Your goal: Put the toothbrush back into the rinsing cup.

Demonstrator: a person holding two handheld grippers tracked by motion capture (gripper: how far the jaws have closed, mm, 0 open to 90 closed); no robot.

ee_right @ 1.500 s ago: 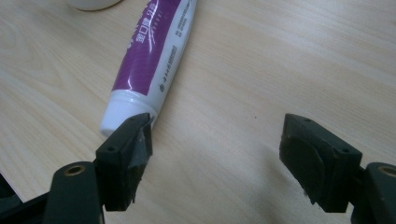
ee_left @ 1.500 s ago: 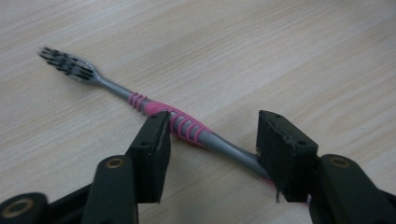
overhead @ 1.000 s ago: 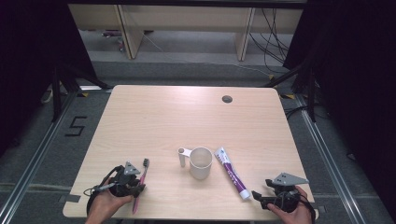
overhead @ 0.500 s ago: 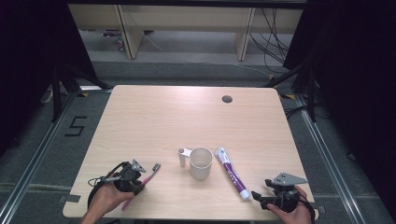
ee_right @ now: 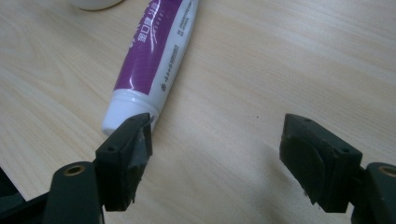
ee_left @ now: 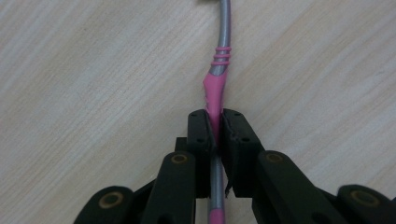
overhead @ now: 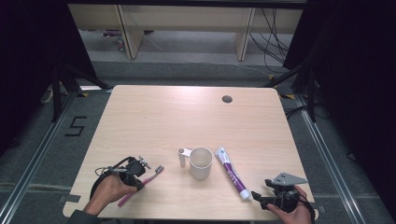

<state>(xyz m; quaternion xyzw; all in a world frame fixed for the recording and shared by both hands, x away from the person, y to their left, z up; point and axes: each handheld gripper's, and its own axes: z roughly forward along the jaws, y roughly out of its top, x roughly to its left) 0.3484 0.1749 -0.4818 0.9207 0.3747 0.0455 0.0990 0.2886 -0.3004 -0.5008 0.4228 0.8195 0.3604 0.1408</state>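
Left gripper [overhead: 140, 173], jaws just closing, clamps the toothbrush [ee_left: 215, 93], apparently lifted, left of the mug [overhead: 201, 162]; right gripper [ee_right: 217, 158] jaws apart beside the toothpaste tube [ee_right: 149, 56].

A white mug [overhead: 200, 162] stands on the wooden table [overhead: 177, 116].

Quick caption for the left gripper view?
Left gripper clamped on the pink toothbrush handle above the wooden table.

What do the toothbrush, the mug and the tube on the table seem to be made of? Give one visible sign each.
Toothbrush: likely plastic, a smooth grey stem with a matte pink rubbery-looking grip.
Mug: ceramic or plastic, hard to tell; plain off-white walls.
Tube: soft glossy plastic, likely; highlights run along its printed purple skin.
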